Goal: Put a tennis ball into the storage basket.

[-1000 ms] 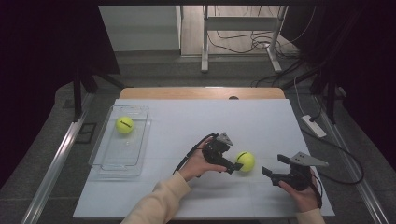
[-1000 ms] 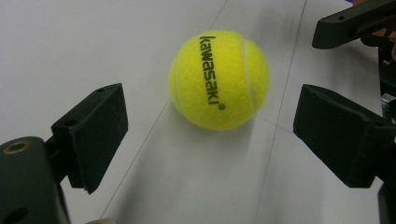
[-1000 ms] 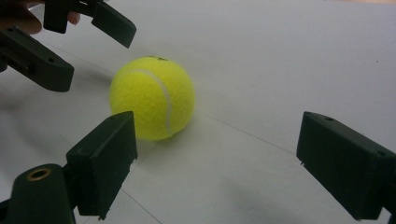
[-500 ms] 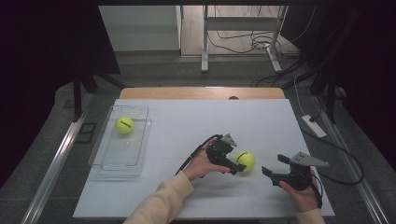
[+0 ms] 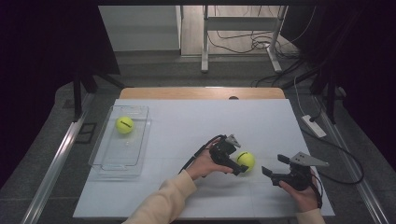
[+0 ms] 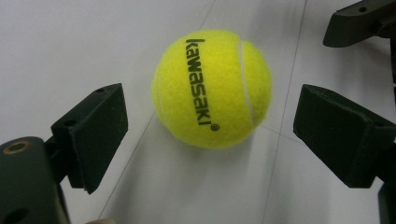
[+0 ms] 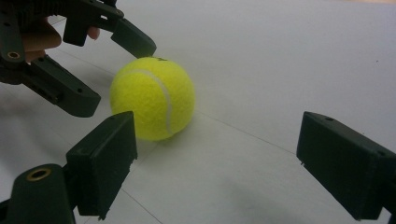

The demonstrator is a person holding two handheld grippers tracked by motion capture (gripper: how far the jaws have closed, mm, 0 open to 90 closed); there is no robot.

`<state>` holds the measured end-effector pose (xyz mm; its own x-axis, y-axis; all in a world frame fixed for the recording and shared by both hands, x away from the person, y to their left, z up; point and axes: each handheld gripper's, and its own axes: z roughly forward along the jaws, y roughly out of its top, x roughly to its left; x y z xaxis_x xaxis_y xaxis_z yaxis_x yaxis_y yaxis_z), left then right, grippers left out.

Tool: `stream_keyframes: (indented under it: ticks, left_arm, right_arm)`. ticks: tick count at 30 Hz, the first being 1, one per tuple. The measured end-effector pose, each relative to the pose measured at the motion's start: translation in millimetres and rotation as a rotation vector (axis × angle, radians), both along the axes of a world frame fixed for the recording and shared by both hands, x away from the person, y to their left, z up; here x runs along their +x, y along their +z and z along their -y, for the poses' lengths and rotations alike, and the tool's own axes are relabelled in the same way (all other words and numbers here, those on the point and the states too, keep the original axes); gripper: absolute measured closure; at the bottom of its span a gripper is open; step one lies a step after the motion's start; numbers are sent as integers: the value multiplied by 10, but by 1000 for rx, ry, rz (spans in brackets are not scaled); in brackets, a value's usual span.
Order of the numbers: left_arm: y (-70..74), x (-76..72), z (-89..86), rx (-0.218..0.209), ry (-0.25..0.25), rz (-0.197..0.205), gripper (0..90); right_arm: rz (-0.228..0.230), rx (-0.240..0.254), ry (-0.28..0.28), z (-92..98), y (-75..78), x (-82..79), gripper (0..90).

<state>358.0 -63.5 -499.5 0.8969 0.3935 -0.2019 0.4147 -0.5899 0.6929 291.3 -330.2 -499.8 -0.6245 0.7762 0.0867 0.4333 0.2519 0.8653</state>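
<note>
Our left tool (image 5: 241, 164) has edged right, up to the tennis ball (image 5: 245, 160), since a second ago.

Its jaws stand wide on either side of the ball (image 6: 212, 88), not yet pressing, so we judge it lined up for a grasp. The ball rests on the white desk (image 5: 187, 126), right of centre. Our right tool (image 5: 268, 171) waits near, jaws wide and empty. A second ball (image 5: 124, 124) lies in the clear tray (image 5: 140, 140) at left, likely the drop-off.

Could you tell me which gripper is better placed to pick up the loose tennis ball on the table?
Left. The left gripper already has its open fingers on either side of the tennis ball, not yet touching it. The right gripper is open too, but sits apart from the ball.
</note>
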Motion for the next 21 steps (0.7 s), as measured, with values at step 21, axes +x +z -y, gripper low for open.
stream_keyframes:
  ticks: [21]
  left_arm:
    - [-130, 105, 195, 45, -16, -15, 128]
  right_arm:
    - [-3, 1, -3, 10, -3, 1, 123]
